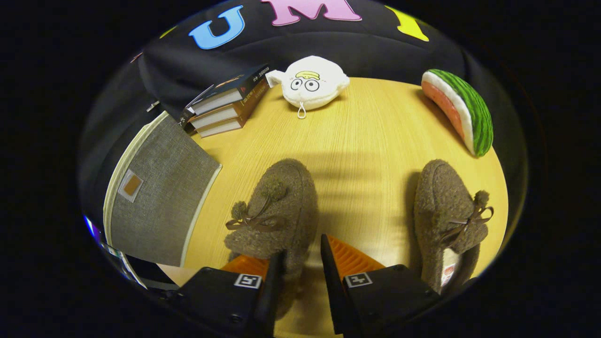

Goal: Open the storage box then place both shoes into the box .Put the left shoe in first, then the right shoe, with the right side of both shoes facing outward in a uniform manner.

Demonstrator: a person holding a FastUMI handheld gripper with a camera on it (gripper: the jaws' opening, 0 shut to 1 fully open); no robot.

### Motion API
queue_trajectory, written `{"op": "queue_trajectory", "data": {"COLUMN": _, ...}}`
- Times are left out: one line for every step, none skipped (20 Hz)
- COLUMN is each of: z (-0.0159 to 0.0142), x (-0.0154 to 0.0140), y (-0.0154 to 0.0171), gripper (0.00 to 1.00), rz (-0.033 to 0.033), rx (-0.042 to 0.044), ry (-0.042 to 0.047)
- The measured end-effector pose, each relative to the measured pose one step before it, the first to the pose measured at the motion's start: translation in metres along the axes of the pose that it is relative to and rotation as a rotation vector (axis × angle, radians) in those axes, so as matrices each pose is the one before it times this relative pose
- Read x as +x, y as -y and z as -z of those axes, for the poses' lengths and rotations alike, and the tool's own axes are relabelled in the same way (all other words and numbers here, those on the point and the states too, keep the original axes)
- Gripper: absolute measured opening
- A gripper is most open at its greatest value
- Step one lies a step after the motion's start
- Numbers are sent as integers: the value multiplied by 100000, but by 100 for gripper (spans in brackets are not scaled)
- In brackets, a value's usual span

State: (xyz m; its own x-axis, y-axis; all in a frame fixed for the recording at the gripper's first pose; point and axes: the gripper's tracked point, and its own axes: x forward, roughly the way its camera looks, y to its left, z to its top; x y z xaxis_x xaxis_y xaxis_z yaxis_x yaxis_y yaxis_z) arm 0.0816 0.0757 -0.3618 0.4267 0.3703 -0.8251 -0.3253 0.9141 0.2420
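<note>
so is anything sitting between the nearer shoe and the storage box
Nothing visible: bare table separates the shoe from the box. The books lie beyond. The gripper is open around the shoe's edge.

A staged recording booth is seen, dressed as a home corner: a wooden table (366, 136) is backed by black cloth, and stacked books (225, 103), a plush toy (310, 84) and a watermelon-slice cushion (462, 110) are laid out.
</note>
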Motion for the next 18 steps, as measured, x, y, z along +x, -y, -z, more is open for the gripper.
{"op": "queue_trajectory", "data": {"z": 197, "x": -9, "y": -215, "gripper": 44, "rz": 847, "rx": 1900, "ry": -1347}}
{"op": "queue_trajectory", "data": {"z": -138, "x": 27, "y": -3, "gripper": 36, "rz": 1366, "rx": 2121, "ry": -82}}
{"op": "queue_trajectory", "data": {"z": -107, "x": 59, "y": 79, "gripper": 29, "rz": 2062, "rx": 3449, "ry": -238}}
{"op": "queue_trajectory", "data": {"z": 6, "x": -13, "y": 35, "gripper": 17, "rz": 1625, "rx": 4103, "ry": -454}}
{"op": "queue_trajectory", "data": {"z": -107, "x": 1, "y": 131, "gripper": 15, "rz": 1236, "rx": 4033, "ry": 124}}
{"op": "queue_trajectory", "data": {"z": 124, "x": -116, "y": 13, "gripper": 7, "rz": 973, "rx": 3309, "ry": -591}}
{"op": "queue_trajectory", "data": {"z": -108, "x": -192, "y": -48, "gripper": 8, "rz": 926, "rx": 3013, "ry": 254}}
{"op": "queue_trajectory", "data": {"z": 130, "x": -242, "y": -1, "gripper": 5, "rz": 620, "rx": 1786, "ry": -253}}
{"op": "queue_trajectory", "data": {"z": -226, "x": -532, "y": -201, "gripper": 5, "rz": 75, "rx": 1326, "ry": 1080}}
{"op": "queue_trajectory", "data": {"z": -335, "x": -671, "y": -353, "gripper": 5, "rz": -135, "rx": 1313, "ry": 1258}}
{"op": "queue_trajectory", "data": {"z": -386, "x": -973, "y": -510, "gripper": 5, "rz": -623, "rx": 1812, "ry": 1279}}
{"op": "queue_trajectory", "data": {"z": -434, "x": -1088, "y": -640, "gripper": 5, "rz": -817, "rx": 1827, "ry": 1232}}
{"op": "queue_trajectory", "data": {"z": -642, "x": -1192, "y": -548, "gripper": 5, "rz": -857, "rx": 1719, "ry": 1704}}
{"op": "queue_trajectory", "data": {"z": -749, "x": -1198, "y": -697, "gripper": 5, "rz": -585, "rx": 1470, "ry": 1689}}
{"op": "queue_trajectory", "data": {"z": -784, "x": -1200, "y": -674, "gripper": 5, "rz": -661, "rx": 1499, "ry": 1832}}
{"op": "queue_trajectory", "data": {"z": -747, "x": -1251, "y": -710, "gripper": 5, "rz": -725, "rx": 2404, "ry": 1004}}
{"op": "queue_trajectory", "data": {"z": -623, "x": -1244, "y": -968, "gripper": 5, "rz": -1905, "rx": 2422, "ry": 651}}
{"op": "queue_trajectory", "data": {"z": -651, "x": -1060, "y": -1192, "gripper": 5, "rz": -2253, "rx": 1615, "ry": 766}}
